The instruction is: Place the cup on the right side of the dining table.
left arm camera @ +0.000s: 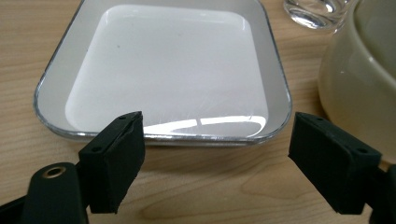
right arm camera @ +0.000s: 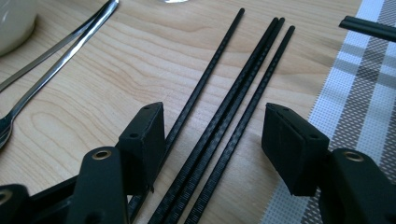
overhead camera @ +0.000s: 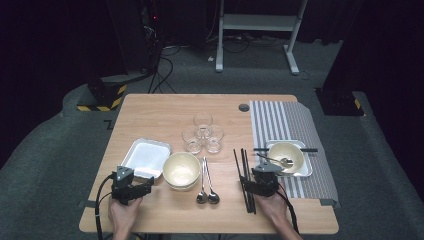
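Four black chopsticks between open right tongs.

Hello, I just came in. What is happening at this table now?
A person works at a wooden table with a two-jaw gripper in each hand. The right gripper hovers, jaws open, over four thin black chopsticks lying beside a striped grey placemat; it grips none of them. The left gripper faces an empty white rectangular tray, jaws open, next to a cream ceramic bowl. Nothing is held yet.
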Available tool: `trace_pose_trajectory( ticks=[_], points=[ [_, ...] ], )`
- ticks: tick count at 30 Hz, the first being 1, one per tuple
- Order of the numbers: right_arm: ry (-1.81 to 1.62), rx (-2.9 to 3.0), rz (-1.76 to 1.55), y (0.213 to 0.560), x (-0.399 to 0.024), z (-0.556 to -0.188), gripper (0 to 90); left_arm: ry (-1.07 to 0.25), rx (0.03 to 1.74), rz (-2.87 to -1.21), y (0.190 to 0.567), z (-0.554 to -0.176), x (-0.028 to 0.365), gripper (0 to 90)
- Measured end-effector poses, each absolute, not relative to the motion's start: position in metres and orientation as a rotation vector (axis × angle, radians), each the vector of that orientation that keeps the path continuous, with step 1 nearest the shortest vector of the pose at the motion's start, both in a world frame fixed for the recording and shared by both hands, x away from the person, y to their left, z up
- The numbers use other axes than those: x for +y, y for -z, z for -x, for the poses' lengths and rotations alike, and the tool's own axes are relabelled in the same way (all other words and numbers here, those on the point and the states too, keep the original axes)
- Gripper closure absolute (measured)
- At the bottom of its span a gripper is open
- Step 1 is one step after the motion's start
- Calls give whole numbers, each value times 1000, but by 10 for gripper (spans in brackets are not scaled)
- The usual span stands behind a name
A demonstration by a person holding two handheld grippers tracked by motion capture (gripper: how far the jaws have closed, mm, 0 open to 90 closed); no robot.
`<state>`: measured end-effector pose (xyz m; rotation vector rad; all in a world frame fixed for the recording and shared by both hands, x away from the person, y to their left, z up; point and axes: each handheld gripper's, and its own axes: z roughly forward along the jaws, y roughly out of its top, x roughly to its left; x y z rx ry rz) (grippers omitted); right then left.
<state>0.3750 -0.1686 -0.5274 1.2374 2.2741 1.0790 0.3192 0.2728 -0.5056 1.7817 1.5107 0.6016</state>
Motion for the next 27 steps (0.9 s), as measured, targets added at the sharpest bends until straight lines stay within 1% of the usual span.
trace_pose_trajectory(
  ticks=[11,12,16,18,22,27],
  points=[
    [-1035,2273,-1224,528,-164,-376,374,-610,1451,-1797,474,-336,266,188],
    [-1018,2272,-1211,528,-162,-375,377,-607,1430,-1804,466,-342,263,188],
    [-1006,2272,-1200,528,-162,-376,387,-603,1399,-1822,454,-354,256,191],
    [-991,2270,-1192,528,-161,-376,389,-592,1375,-1841,445,-366,249,193],
    [-990,2269,-1191,528,-161,-377,390,-596,1356,-1872,438,-379,240,194],
    [-991,2271,-1187,528,-162,-378,391,-565,1348,-1901,437,-398,231,195]
  ],
)
